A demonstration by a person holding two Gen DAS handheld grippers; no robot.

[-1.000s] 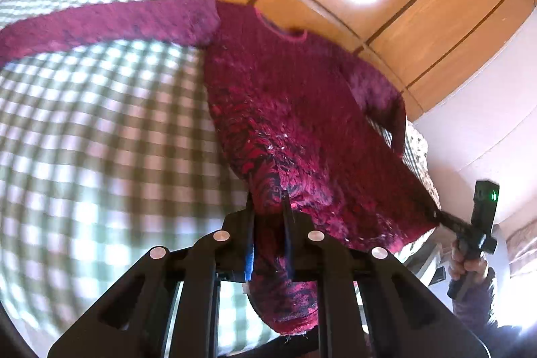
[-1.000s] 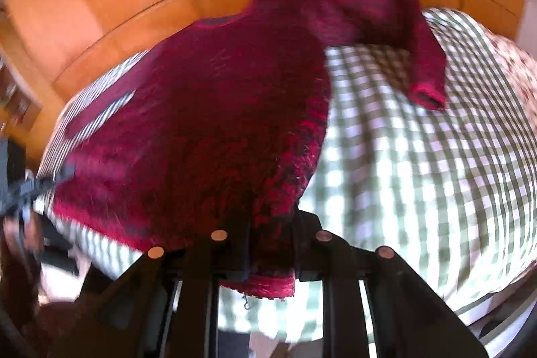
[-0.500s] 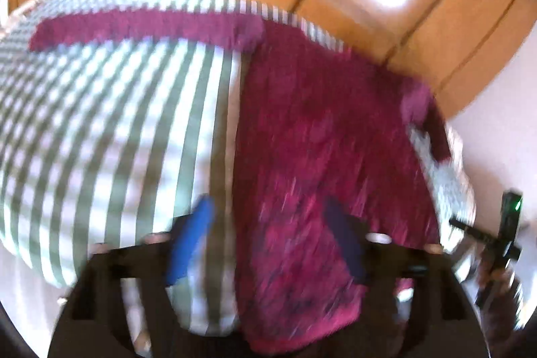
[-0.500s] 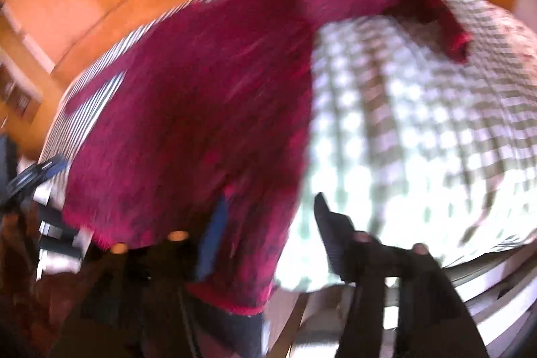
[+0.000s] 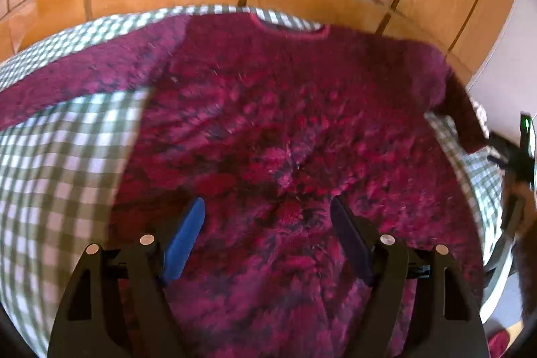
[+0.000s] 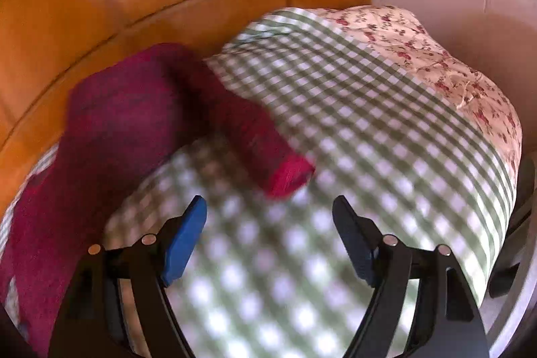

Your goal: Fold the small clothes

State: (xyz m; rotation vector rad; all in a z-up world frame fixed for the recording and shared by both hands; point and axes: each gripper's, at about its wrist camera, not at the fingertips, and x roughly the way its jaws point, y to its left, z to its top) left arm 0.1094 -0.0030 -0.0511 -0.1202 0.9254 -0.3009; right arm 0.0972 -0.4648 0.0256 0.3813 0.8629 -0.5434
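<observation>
Hem's been dropped since 1 s back: both the left gripper (image 5: 267, 213) and right gripper (image 6: 268, 212) are spread wide, sweater (image 5: 285, 156) laid flat, sleeves get folded next probably.

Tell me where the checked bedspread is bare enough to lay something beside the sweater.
Free: green checked bedspread between the fuzzy magenta sweater's cuffed sleeve and the floral cover; also the patch under the outstretched sleeve. Crowded: the middle, under the sweater body.
</observation>
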